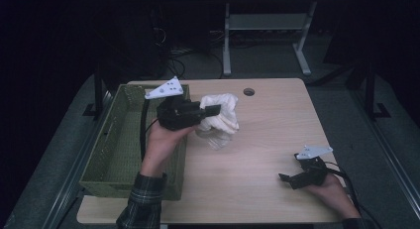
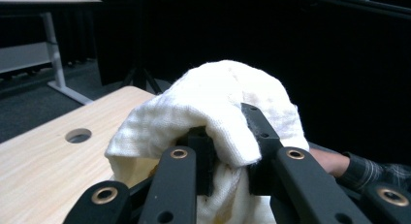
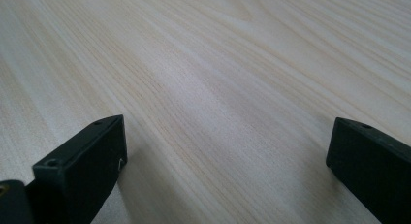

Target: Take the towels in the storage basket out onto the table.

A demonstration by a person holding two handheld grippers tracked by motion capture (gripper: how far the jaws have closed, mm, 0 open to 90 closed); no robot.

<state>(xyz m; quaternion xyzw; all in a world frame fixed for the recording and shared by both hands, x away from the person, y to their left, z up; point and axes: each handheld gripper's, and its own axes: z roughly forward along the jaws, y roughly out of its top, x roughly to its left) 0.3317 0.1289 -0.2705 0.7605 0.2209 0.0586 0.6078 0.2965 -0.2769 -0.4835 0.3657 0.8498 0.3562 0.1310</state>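
Left fingers [image 2: 228, 151] clench white cloth [image 2: 203, 107]; green basket [image 1: 114, 154] seems empty; right fingers [image 3: 228, 175] released.

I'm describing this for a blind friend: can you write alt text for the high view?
A person's left gripper holds a white cloth above a wooden table, beside a green basket at the left. The right gripper rests open near the table's right front corner.

Left edge: the basket [image 1: 111, 154] is blocking us.
Table [image 1: 267, 135] middle: we are finding open passage.
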